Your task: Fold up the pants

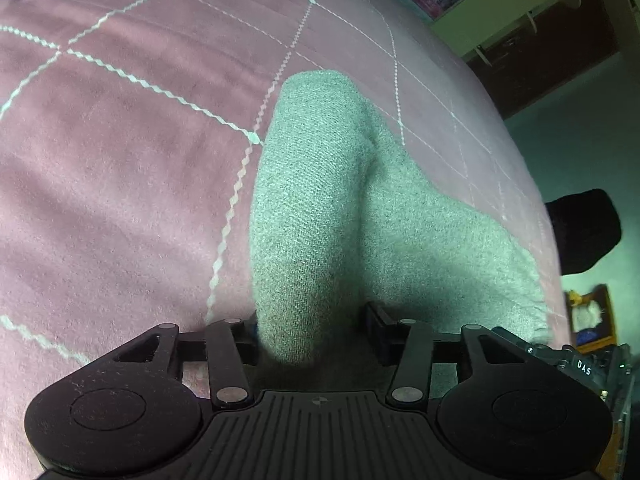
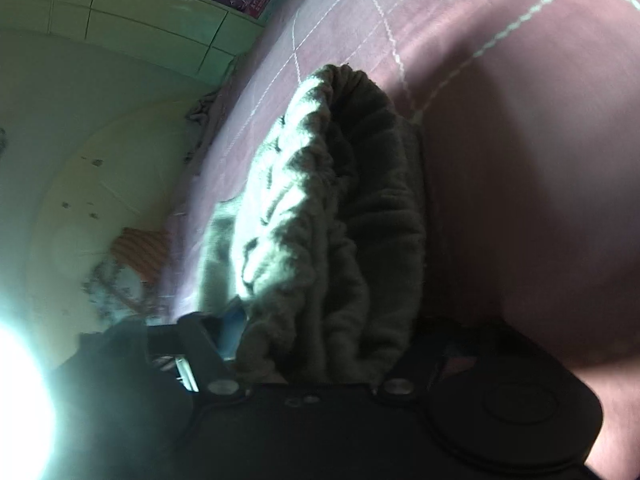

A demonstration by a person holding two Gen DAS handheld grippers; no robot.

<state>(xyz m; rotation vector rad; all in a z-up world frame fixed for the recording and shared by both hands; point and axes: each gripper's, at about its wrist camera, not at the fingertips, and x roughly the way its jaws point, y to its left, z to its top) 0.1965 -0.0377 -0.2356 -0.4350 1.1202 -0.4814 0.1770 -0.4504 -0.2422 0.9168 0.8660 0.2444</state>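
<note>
In the left wrist view we see our left gripper [image 1: 316, 336] clamped on the grey pants [image 1: 320, 200], which rise up-frame over the pink bedspread [image 1: 120, 160]. Our right gripper [image 2: 320, 344] pinches their bunched waistband [image 2: 332, 208] at centre frame.

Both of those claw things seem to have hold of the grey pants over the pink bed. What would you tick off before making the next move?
1. Left gripper shut on the pants: ok, fabric bunched between its fingers.
2. Right gripper shut on the pants' gathered, ribbed part: ok.
3. Cloth lifted off the pink bedspread: ok in the left view; it hangs in a loop.
4. Legs lined up evenly: cannot tell.
5. Bed space ahead for laying it down: ok.
6. Right view clear: not ok, glare at lower left.
</note>
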